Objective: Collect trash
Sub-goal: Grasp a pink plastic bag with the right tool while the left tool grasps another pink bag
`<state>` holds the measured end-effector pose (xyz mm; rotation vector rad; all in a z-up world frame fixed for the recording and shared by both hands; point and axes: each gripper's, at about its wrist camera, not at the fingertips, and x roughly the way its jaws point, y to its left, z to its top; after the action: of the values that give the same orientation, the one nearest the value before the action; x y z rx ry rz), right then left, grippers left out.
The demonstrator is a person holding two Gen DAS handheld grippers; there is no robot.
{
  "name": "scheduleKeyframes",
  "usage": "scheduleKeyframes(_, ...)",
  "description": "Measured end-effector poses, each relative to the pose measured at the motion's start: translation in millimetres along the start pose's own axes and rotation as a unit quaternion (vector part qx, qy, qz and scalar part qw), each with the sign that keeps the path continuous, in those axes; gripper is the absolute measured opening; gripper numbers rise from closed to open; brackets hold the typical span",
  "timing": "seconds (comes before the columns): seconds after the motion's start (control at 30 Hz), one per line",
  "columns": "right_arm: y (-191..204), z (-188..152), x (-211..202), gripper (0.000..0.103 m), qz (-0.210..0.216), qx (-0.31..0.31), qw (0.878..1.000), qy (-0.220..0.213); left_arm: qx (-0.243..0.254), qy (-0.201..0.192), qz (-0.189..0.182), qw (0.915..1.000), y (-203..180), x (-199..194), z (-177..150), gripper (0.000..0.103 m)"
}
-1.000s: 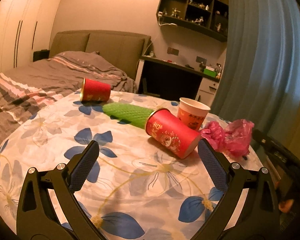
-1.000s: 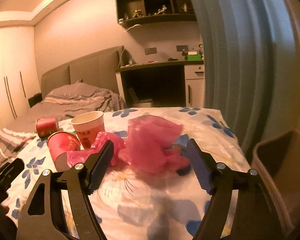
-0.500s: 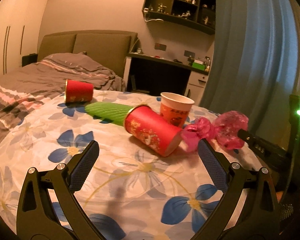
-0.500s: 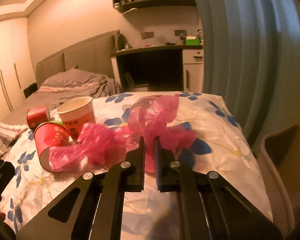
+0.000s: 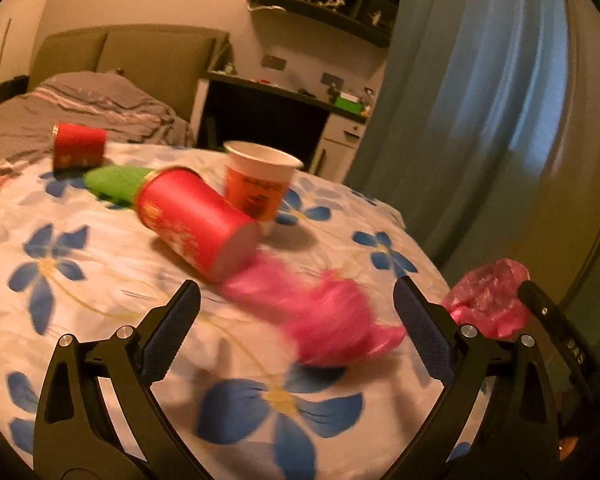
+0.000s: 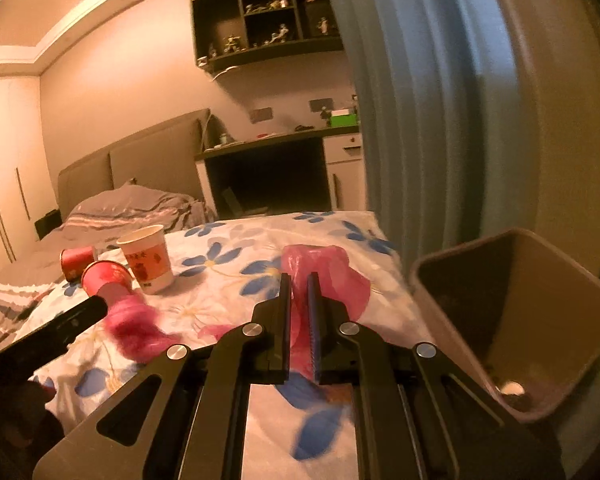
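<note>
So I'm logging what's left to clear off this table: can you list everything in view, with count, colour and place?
pink plastic bag: one, pink, pinched in the right gripper, its tail trailing blurred over the table
lying paper cups: two, red, one mid-table, one at the far left edge
upright paper cup: one, white and orange, behind the near red cup
green object: one, green, flat between the red cups
table: one, white cloth with blue flowers
bin: one, brown, beside the table, open
bed, desk, wall shelf, curtain: background
left gripper: black, open, over the table
right gripper: black, shut on the bag
</note>
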<state>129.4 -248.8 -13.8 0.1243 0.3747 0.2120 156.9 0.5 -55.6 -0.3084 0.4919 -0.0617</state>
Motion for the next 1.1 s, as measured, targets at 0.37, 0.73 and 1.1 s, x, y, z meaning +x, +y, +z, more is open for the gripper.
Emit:
scheduleKeyframes(0.37, -27, -18, -33, 0.009, -0.008, 0.011, 1.000, 0.006, 0.007, 0.039, 0.008, 0.9992, -3, 4, -21, 0.089)
scheduleKeyframes(0.73, -26, -23, -46, 0.009, -0.006, 0.008, 1.000, 0.002, 0.041, 0.065, -0.008, 0.9971, -8, -12, -44, 0.059)
scheduleKeyframes(1.1, -26, -32, -46, 0.006, -0.003, 0.006, 1.000, 0.017, 0.085, 0.067, -0.020, 0.9939, -23, -22, -60, 0.036)
